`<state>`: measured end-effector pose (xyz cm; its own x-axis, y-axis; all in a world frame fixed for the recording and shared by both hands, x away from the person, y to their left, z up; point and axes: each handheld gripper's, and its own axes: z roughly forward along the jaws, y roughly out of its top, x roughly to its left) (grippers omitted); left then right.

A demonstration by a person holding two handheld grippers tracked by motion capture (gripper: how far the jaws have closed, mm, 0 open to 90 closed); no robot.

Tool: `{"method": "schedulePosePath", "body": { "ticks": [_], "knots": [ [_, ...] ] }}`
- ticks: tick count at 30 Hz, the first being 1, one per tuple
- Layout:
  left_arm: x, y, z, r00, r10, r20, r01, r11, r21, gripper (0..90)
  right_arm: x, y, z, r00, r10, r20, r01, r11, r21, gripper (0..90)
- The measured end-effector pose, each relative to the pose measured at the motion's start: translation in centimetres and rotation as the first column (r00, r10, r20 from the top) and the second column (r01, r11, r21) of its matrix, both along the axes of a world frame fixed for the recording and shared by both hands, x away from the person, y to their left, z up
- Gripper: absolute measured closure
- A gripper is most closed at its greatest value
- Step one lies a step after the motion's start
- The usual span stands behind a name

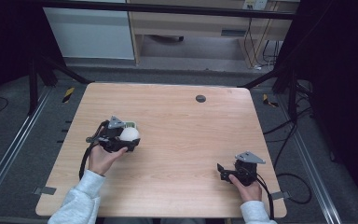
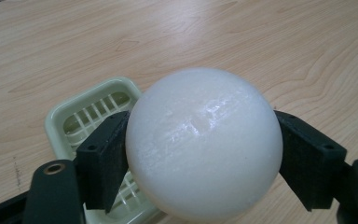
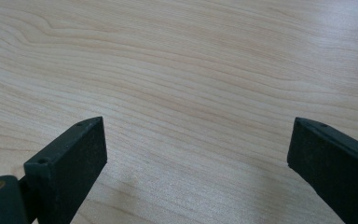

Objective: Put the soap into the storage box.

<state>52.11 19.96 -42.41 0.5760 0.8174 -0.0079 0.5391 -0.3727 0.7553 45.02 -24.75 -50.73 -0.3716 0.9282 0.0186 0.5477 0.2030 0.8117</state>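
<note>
White ball (image 2: pixel 203 142) gripped between black jaws, above a pale green slotted tray (image 2: pixel 85 116) on the table

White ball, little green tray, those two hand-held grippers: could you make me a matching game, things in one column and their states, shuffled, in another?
Things:
1. white ball
2. green slatted tray
3. left hand-held gripper
4. right hand-held gripper

States:
A. jaws wide apart, nothing between them
B. lying on the table beneath the ball
C. clamped between two black jaws
D. shut on something round

Pairs: 1-C, 2-B, 3-D, 4-A
</note>
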Motion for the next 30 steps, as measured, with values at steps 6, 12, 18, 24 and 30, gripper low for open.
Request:
{"method": "schedulePosePath", "body": {
  "ticks": [6, 12, 18, 24, 30],
  "knots": [
    [0.6, 0.4, -0.3, 0.9999, 0.014, -0.007, -0.014, 0.9998, 0.011, 23.8, 0.1, 0.0, 0.0, 1.0, -0.002, 0.0, 0.002, 1.0, -0.003, 5.0],
    [1.5, 0.8, -0.8, 0.9992, 0.031, -0.025, -0.03, 0.9986, 0.044, 23.8, 0.0, 0.0, 0.0, 1.0, 0.002, 0.001, -0.002, 1.0, -0.001, 5.0],
    [2.0, 1.2, -1.0, 0.9986, 0.045, -0.026, -0.044, 0.9984, 0.036, 23.8, 0.1, 0.0, 0.0, 1.0, 0.001, 0.003, -0.001, 1.0, -0.005, 5.0],
    [2.5, 1.6, -1.3, 0.998, 0.055, -0.031, -0.054, 0.9975, 0.045, 23.8, 0.1, 0.0, -0.1, 1.0, 0.004, 0.006, -0.004, 0.9999, -0.01, 5.0],
    [3.1, 1.8, -1.8, 0.9969, 0.067, -0.04, -0.065, 0.9967, 0.048, 23.8, 0.1, -0.1, 0.0, 1.0, 0.004, 0.007, -0.004, 0.9999, -0.01, 5.0]
  ]
}}
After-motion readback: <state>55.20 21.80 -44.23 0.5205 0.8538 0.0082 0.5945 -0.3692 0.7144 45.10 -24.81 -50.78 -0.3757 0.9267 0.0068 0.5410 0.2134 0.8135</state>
